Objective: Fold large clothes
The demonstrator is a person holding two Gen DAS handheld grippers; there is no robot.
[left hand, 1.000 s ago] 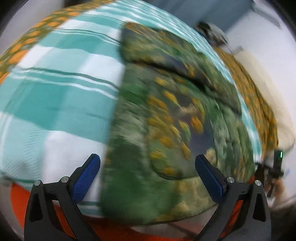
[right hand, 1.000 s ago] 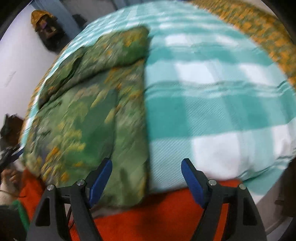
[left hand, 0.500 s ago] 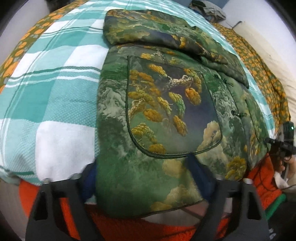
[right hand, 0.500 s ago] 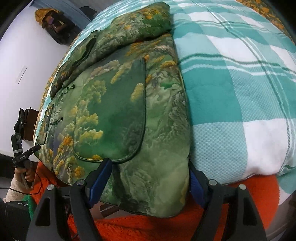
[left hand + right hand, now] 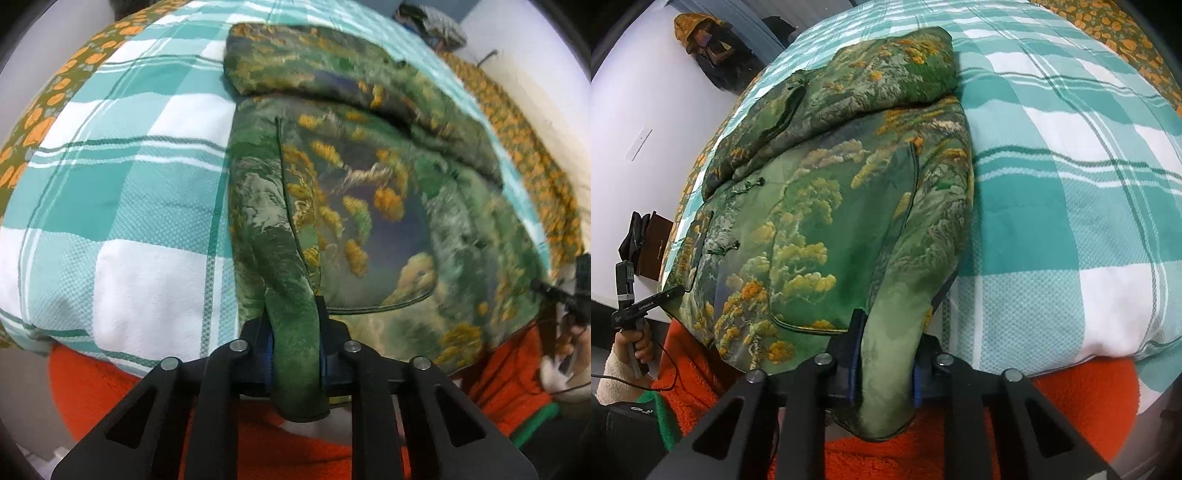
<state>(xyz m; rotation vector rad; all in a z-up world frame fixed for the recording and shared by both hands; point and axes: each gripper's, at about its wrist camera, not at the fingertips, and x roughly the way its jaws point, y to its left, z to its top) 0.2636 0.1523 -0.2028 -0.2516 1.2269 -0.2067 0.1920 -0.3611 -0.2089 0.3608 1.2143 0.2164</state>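
Now both grippers pinch the near hem of a green jacket [image 5: 369, 206] printed with golden trees and clouds, which lies on a bed covered by a teal-and-white checked blanket [image 5: 110, 206]. The left gripper [image 5: 295, 354] has just been closing, and its blue-padded fingers [image 5: 269, 350] now press a bunched fold of the jacket's left hem corner between them, the cloth bulging out toward the camera. The right gripper [image 5: 882, 365] has likewise just been closing, and its fingers [image 5: 851, 376] squeeze a rolled fold of the right hem corner.

Across the far part of the jacket [image 5: 820, 206] a sleeve is folded over the body, and a large patch pocket with dark piping faces up on each side. The hem hangs slightly over the bed's near edge, above an orange fleece cover [image 5: 1071, 391] that lies under the checked blanket. An orange-flowered green sheet [image 5: 40, 122] borders the blanket along the bed's sides.

At the edge of the right wrist view, a hand [image 5: 637, 341] in a cream sleeve grips the handle of the other gripper beside the jacket's corner.
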